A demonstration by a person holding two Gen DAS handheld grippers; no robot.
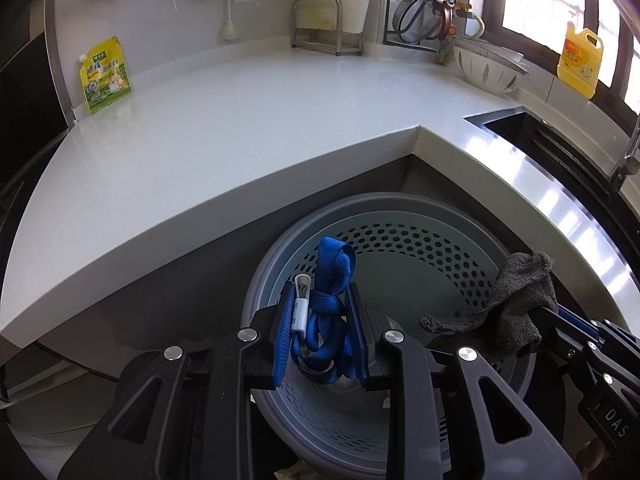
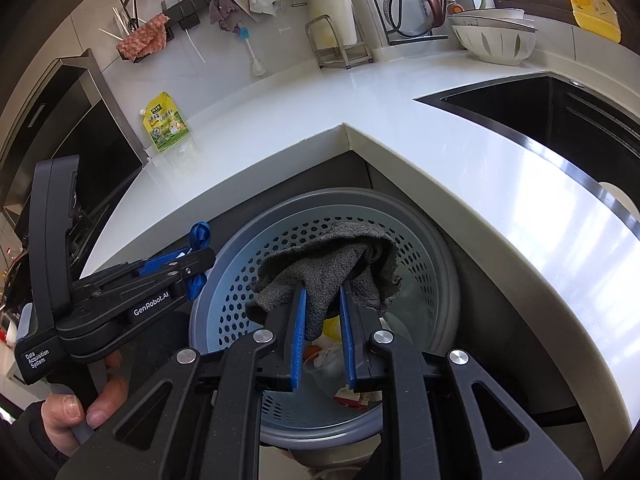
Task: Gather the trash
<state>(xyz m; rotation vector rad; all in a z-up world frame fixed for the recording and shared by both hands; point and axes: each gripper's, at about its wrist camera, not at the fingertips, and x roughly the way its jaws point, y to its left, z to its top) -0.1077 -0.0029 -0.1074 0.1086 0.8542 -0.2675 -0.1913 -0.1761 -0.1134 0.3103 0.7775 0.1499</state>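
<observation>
Tools [image 1: 320, 308] [image 2: 323, 296] above bin rim [image 1: 264, 276]

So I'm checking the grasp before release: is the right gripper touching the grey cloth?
Touching: the right wrist view shows the grey cloth draped over and pinched between the right gripper.

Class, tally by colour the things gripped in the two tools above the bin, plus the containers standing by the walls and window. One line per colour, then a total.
Blue: 1, the strap
Grey: 1, the cloth
Green: 1, the pouch
Yellow: 1, the bottle
Total: 4
</observation>
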